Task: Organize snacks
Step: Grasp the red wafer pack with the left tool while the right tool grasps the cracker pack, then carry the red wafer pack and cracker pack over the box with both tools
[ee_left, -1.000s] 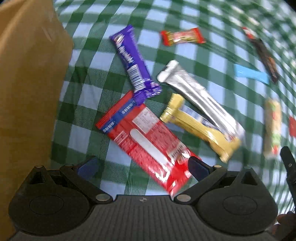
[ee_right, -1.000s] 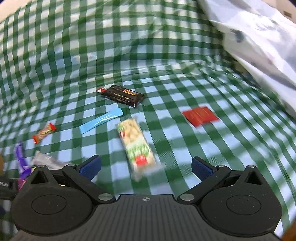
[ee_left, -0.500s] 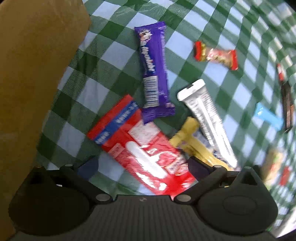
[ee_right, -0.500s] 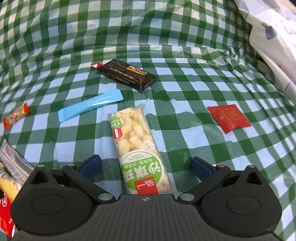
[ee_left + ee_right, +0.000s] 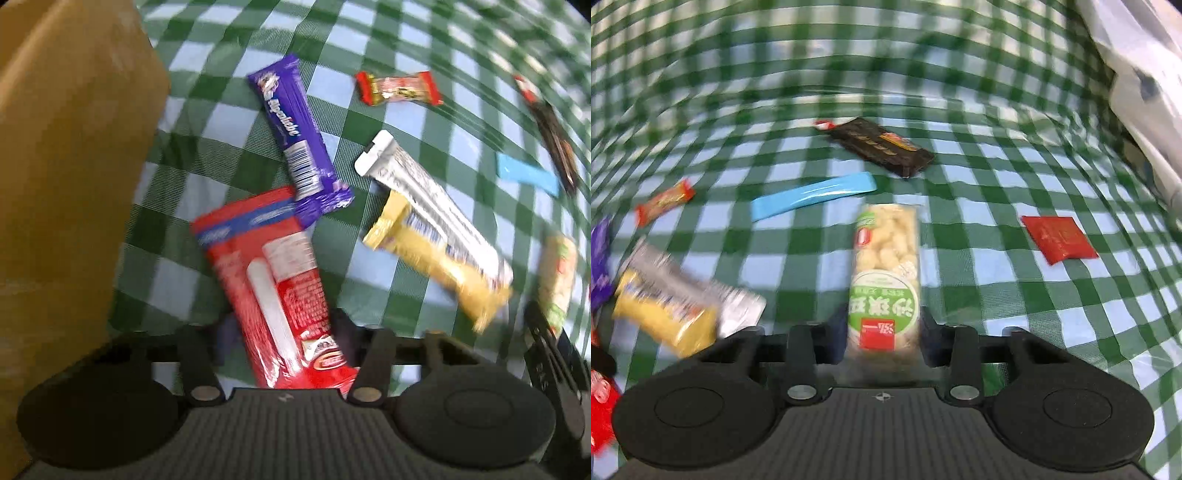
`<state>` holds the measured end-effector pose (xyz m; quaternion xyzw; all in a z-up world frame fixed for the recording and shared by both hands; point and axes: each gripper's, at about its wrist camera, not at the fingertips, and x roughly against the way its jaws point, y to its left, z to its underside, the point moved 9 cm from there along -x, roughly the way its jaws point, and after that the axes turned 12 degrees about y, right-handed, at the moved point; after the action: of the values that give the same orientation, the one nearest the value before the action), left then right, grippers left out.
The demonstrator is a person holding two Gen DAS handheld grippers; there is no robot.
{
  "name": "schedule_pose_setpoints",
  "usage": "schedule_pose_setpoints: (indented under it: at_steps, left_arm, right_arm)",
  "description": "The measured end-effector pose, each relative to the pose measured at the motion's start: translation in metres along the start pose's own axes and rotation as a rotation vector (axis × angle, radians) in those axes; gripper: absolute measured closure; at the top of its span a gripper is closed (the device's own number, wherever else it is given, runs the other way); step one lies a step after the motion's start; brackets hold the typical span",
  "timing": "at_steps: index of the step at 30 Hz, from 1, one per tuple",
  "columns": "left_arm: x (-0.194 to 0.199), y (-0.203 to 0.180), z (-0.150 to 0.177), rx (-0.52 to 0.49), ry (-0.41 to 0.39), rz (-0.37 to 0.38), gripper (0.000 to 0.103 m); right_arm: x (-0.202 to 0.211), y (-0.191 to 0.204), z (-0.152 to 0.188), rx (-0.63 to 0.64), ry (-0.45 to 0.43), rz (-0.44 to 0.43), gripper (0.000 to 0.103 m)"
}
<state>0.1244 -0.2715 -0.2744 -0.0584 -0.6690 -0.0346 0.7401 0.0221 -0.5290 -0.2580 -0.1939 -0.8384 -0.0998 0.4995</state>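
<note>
My left gripper (image 5: 286, 338) is shut on the near end of a red snack packet (image 5: 275, 280); a purple bar (image 5: 295, 144) overlaps its far end. A silver bar (image 5: 432, 195) lies across a yellow bar (image 5: 439, 266) to the right. My right gripper (image 5: 884, 334) is shut on the near end of a clear puffed-snack pack with a green label (image 5: 886, 266). Beyond it lie a blue stick (image 5: 812, 194), a dark chocolate bar (image 5: 882, 146), a small red-orange candy (image 5: 665, 201) and a flat red sachet (image 5: 1058, 238).
A brown cardboard box (image 5: 62, 184) stands along the left of the left wrist view. White patterned cloth (image 5: 1137, 74) hangs at the right wrist view's upper right. The green checked tablecloth (image 5: 997, 177) covers the table. The right gripper's edge (image 5: 554, 365) shows beside the left one.
Both grippers went from open to shut: the left closed on the red packet, the right on the puffed-snack pack. Both views shifted and are blurred.
</note>
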Motion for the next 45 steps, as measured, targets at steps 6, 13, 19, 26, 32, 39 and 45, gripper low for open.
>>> schedule_pose_setpoints:
  at_steps: [6, 13, 19, 26, 32, 39, 45]
  left_arm:
    - [0.007, 0.019, 0.035, -0.132, -0.070, 0.002, 0.060]
    - [0.033, 0.019, 0.082, -0.256, -0.159, 0.048, 0.060]
    - [0.092, 0.033, 0.114, -0.360, -0.308, 0.112, 0.060]
    - [0.139, 0.059, 0.148, -0.400, -0.418, 0.162, 0.060]
    - [0.162, 0.074, 0.162, -0.403, -0.475, 0.176, 0.060]
    - [0.182, 0.086, 0.179, -0.436, -0.527, 0.206, 0.060]
    - [0.190, 0.093, 0.187, -0.451, -0.563, 0.194, 0.060]
  right_arm:
    - [0.033, 0.013, 0.030, -0.032, -0.007, -0.005, 0.064]
    - [0.076, 0.014, 0.058, -0.133, -0.027, -0.002, 0.064]
    - [0.122, 0.026, 0.077, -0.223, -0.060, -0.039, 0.064]
    - [0.177, 0.066, 0.092, -0.202, -0.114, -0.100, 0.064]
    - [0.210, 0.102, 0.100, -0.161, -0.142, -0.140, 0.064]
    - [0.233, 0.117, 0.109, -0.159, -0.172, -0.147, 0.064]
    - [0.239, 0.117, 0.116, -0.165, -0.170, -0.168, 0.064]
